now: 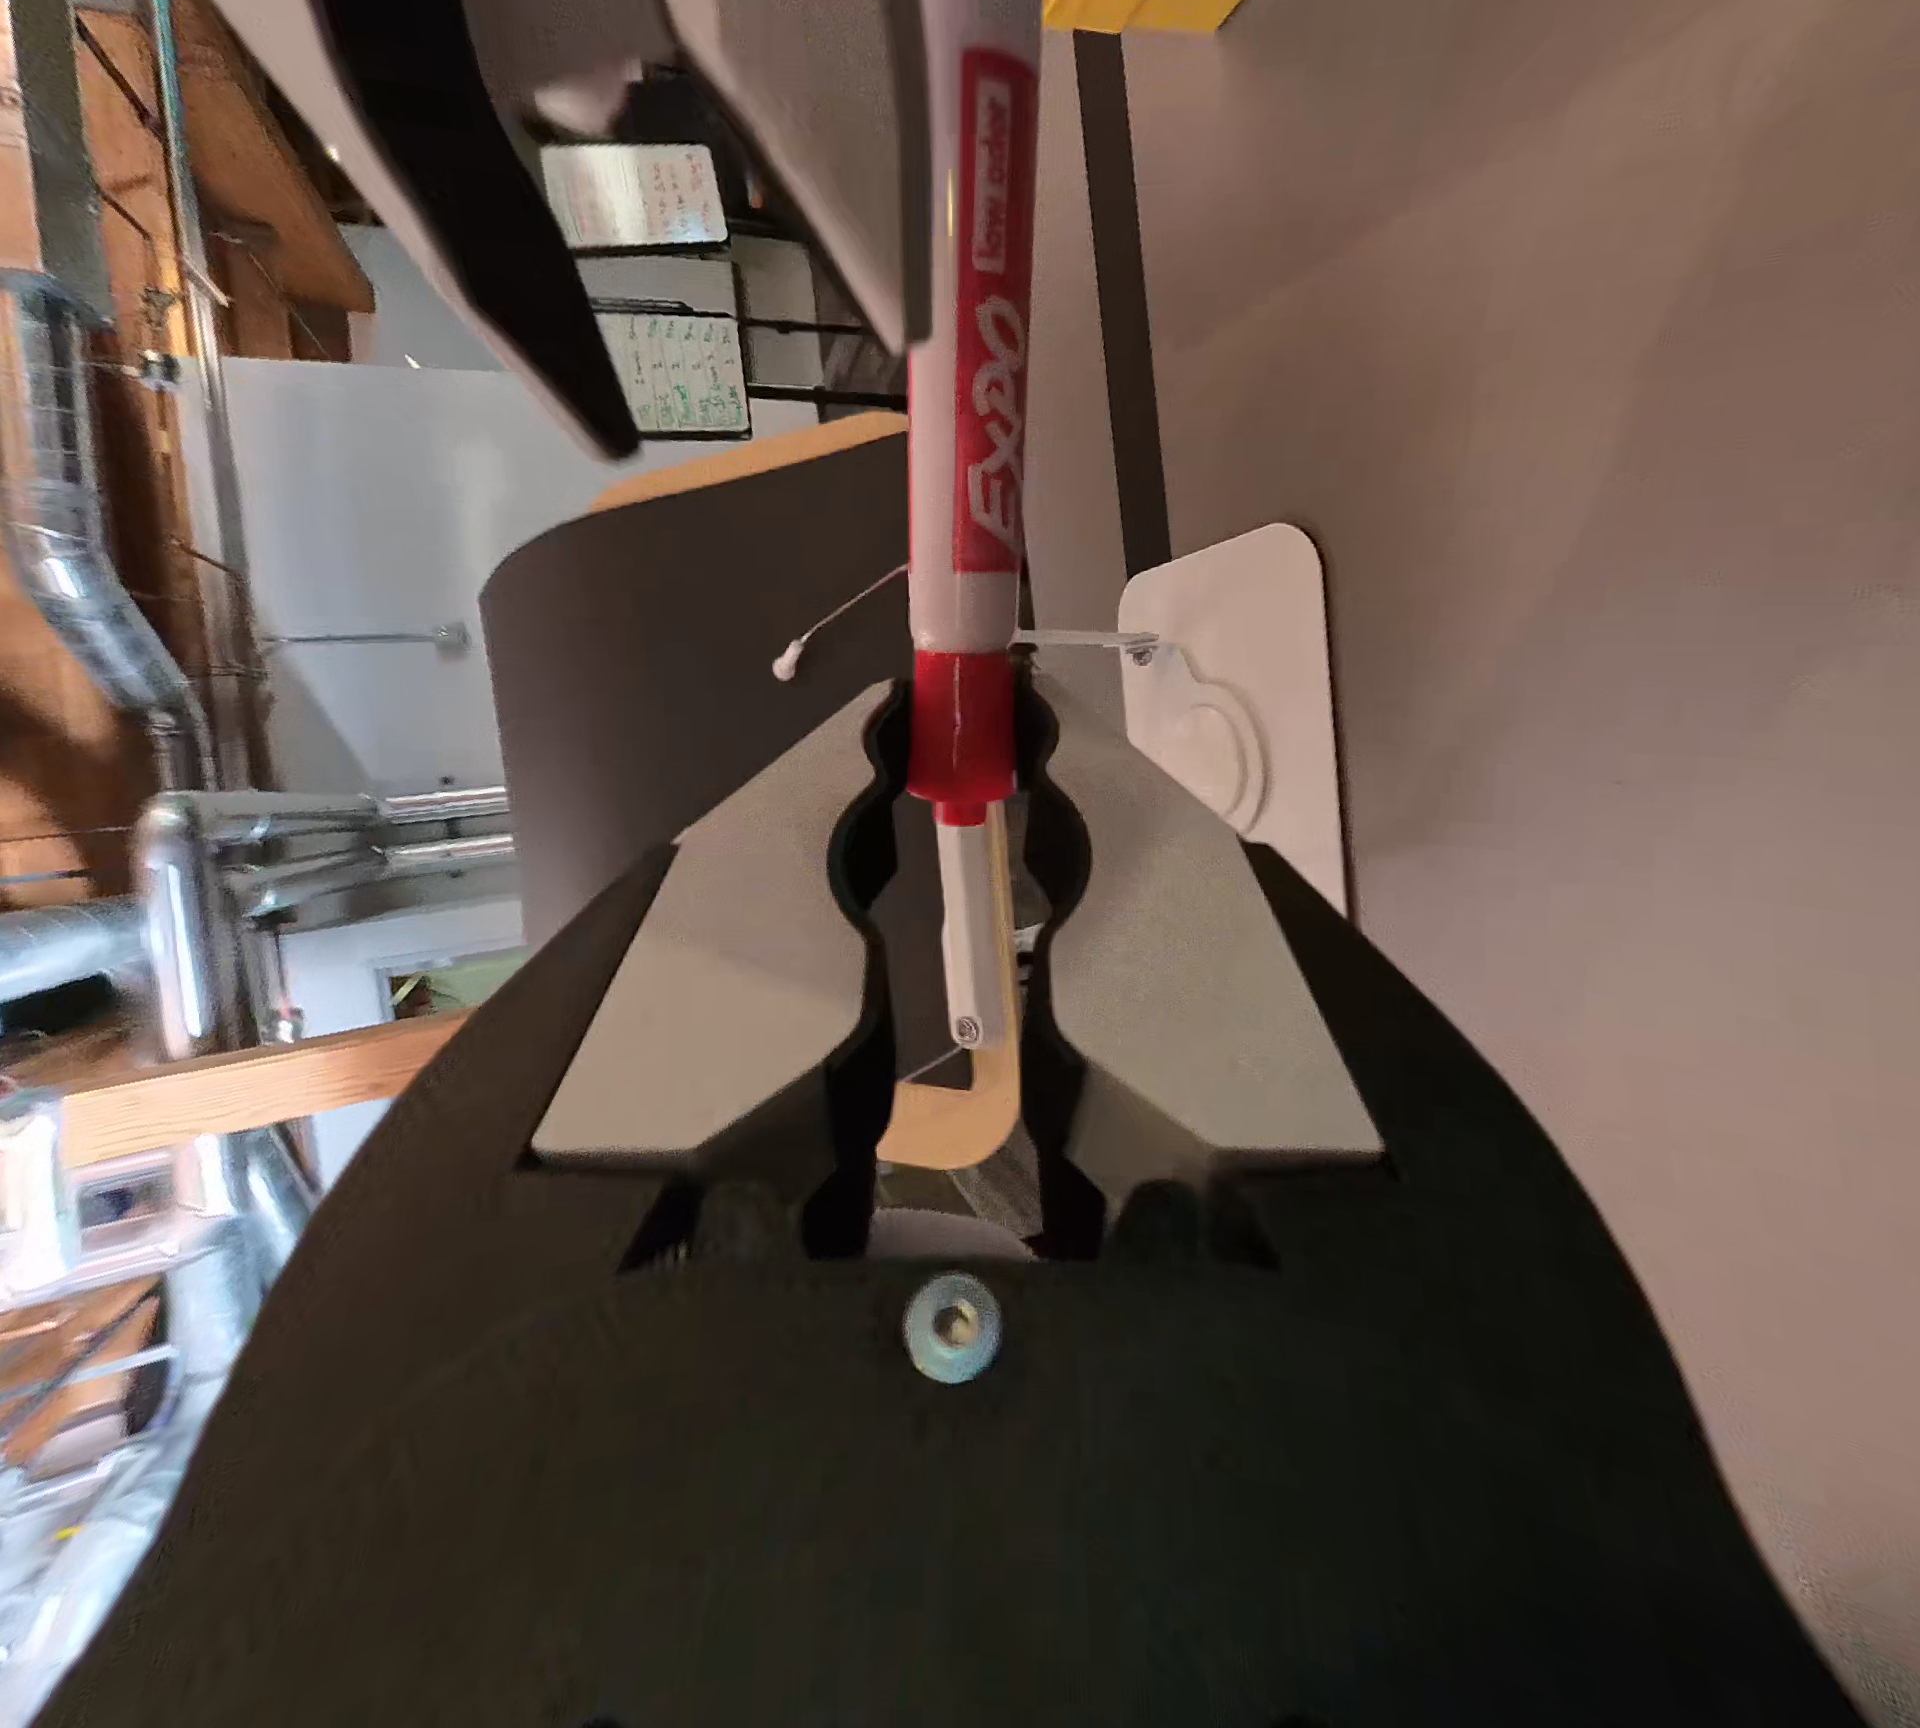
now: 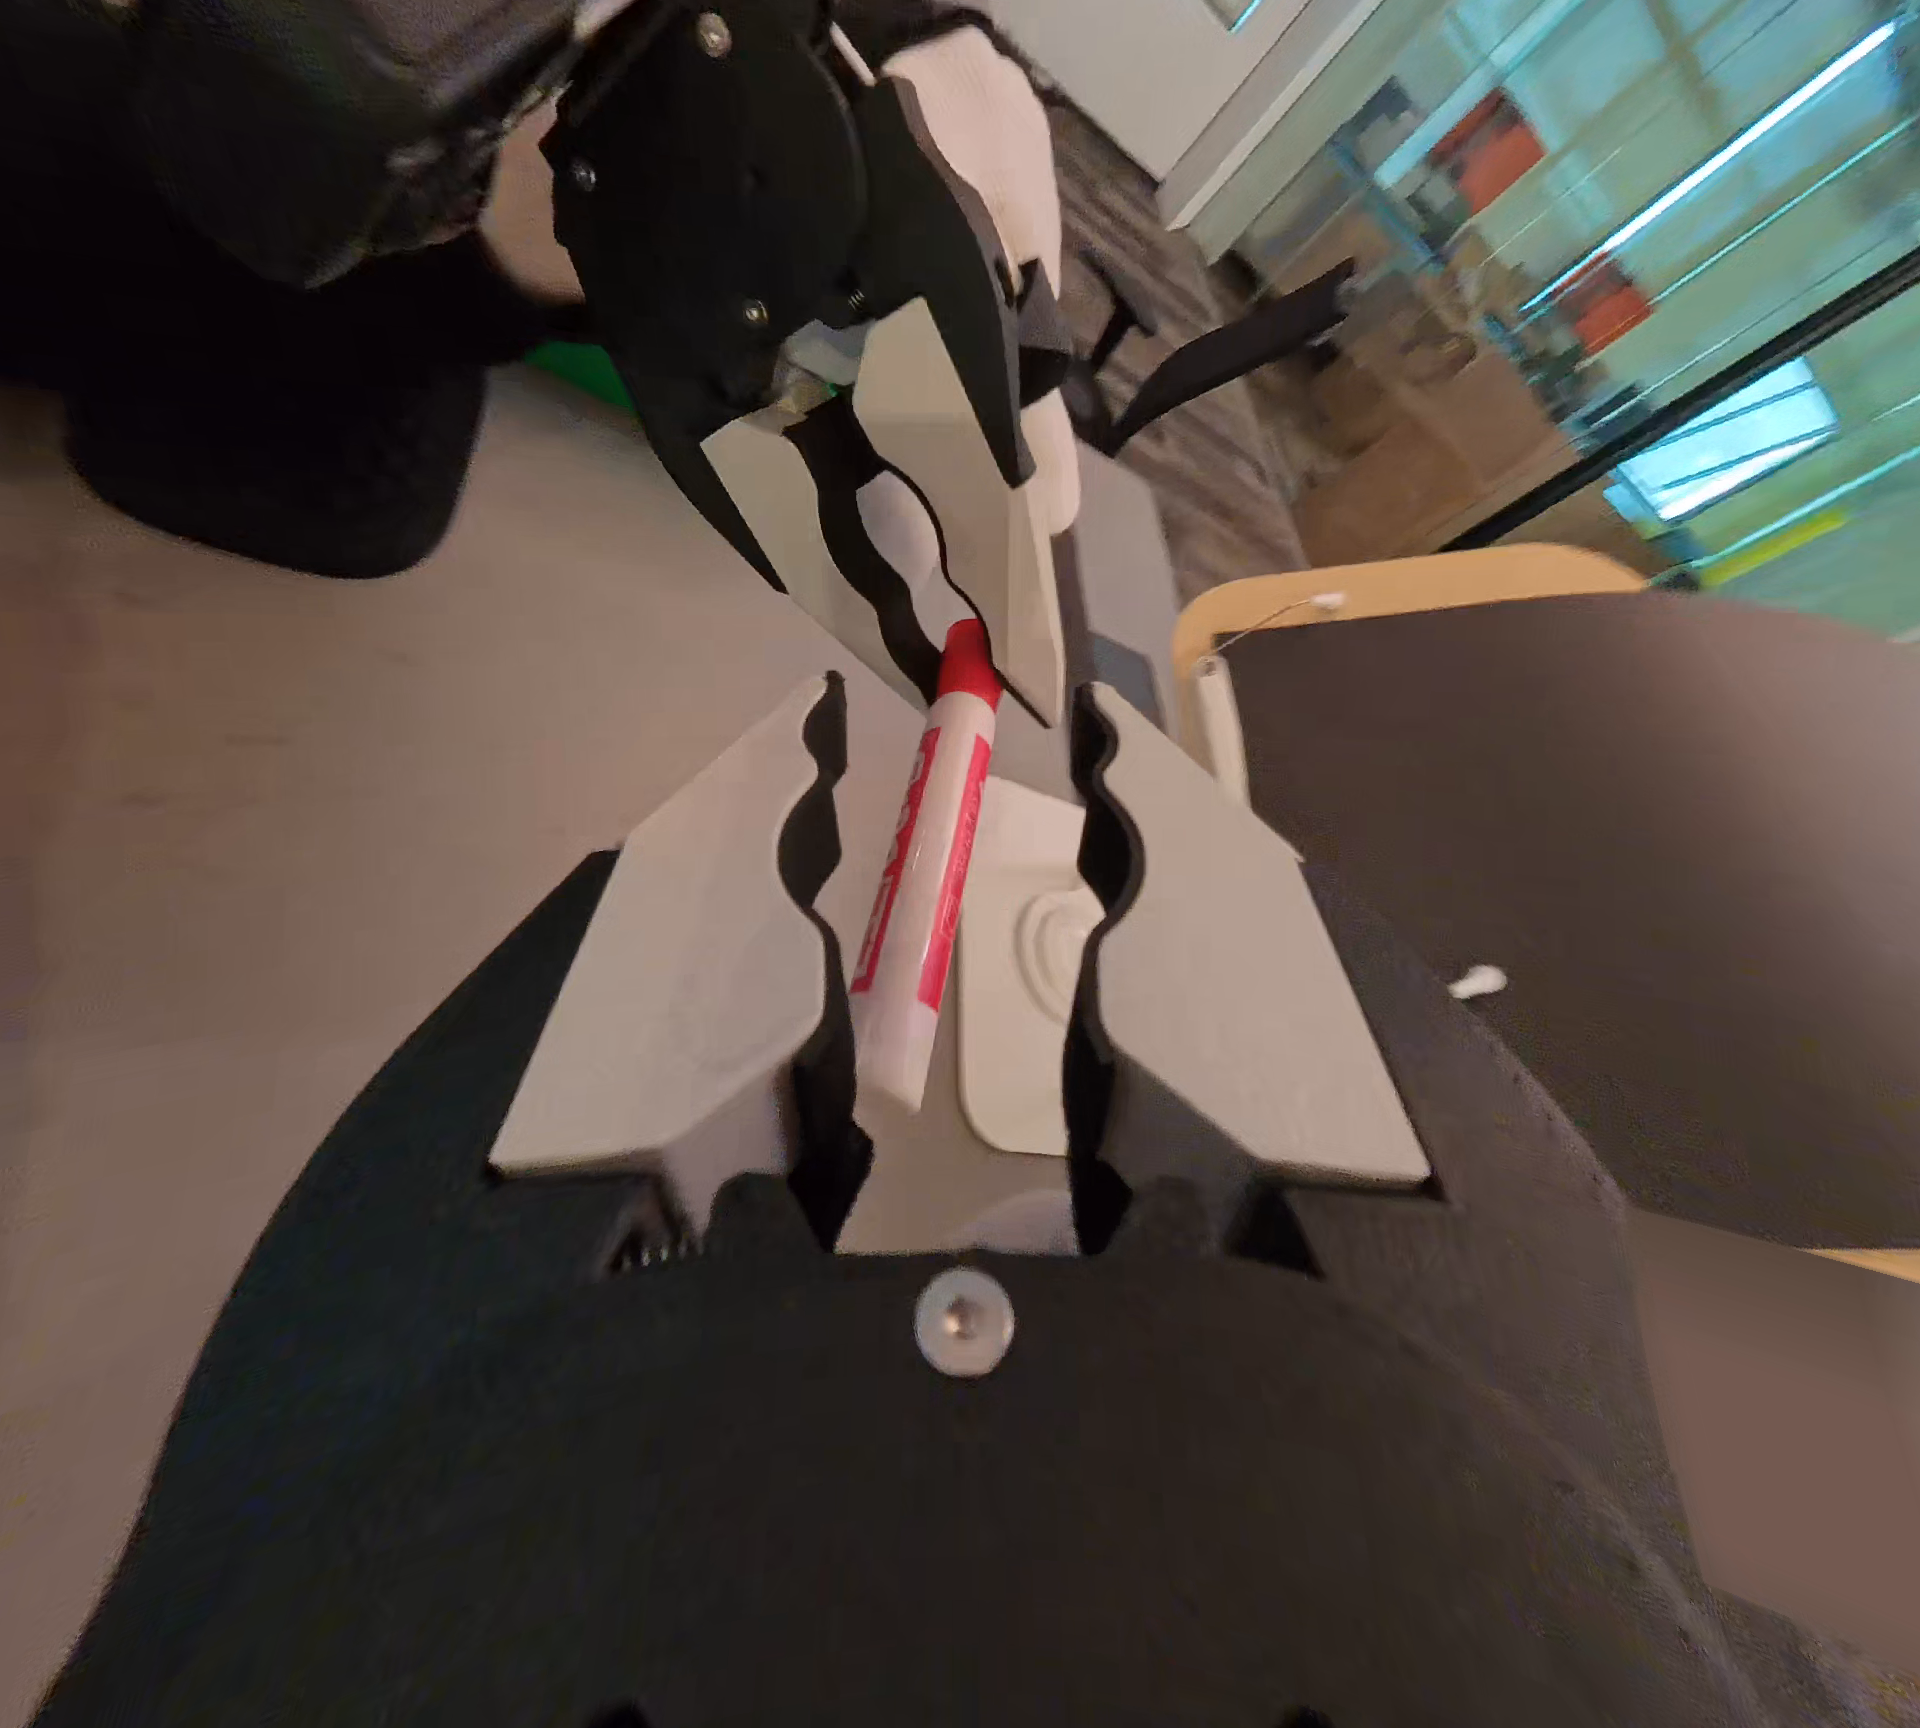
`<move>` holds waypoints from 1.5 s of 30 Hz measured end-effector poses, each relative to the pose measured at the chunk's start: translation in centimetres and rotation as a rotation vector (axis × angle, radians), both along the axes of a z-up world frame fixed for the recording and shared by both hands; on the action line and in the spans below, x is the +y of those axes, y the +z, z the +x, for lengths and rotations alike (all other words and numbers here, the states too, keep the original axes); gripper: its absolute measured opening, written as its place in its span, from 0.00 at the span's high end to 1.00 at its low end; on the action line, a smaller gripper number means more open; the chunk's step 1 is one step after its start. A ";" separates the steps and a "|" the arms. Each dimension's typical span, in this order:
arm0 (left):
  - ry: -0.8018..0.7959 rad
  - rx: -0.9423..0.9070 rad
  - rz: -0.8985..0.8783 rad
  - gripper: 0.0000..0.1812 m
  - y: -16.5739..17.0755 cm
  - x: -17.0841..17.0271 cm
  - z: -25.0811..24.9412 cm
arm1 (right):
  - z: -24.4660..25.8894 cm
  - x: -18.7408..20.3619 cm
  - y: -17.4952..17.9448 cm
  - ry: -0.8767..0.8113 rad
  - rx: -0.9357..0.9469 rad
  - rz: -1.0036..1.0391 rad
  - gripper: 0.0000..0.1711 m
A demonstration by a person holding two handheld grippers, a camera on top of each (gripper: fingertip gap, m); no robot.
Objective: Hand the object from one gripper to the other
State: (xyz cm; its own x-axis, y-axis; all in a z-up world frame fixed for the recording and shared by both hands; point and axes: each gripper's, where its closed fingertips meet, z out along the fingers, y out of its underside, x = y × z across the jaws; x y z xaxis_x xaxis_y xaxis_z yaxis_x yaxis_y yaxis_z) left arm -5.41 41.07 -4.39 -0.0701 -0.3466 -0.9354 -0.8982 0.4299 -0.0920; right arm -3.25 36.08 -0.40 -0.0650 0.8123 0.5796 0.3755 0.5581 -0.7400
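The left gripper [image 1: 961,733] pinches the marker [image 1: 971,307] by its red cap. Its barrel runs lengthwise into the right gripper [image 2: 961,712], whose fingers stand spread around it without touching

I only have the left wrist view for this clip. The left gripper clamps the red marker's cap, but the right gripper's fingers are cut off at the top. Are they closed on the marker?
Observer: No. In the right wrist view the right gripper is open, with its fingers spread on either side of the marker.
Operator: How far in between them does the marker reach?
Observer: Its white end lies well back past the fingertips, near the finger bases. It sits closer to the finger on the picture's left, and I cannot tell whether it touches that finger.
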 end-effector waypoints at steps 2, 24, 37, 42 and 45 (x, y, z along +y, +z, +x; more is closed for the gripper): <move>-0.005 0.036 0.054 0.91 0.1 -0.1 0.5 | -0.1 0.2 -1.2 0.011 -0.041 -0.101 0.74; -0.036 -0.523 -0.080 0.58 5.1 1.2 0.9 | -0.5 4.8 0.9 -0.037 0.219 -0.257 0.90; -0.476 -0.956 -0.696 0.86 4.1 -2.5 6.8 | -0.5 1.1 5.0 0.308 0.606 -0.355 0.91; -0.556 -0.964 -0.726 0.88 4.2 -3.4 7.1 | -0.3 0.1 5.1 0.378 0.605 -0.400 0.90; -0.624 -0.996 -0.768 0.88 4.5 -4.1 6.9 | -0.1 -0.5 5.5 0.424 0.624 -0.426 0.90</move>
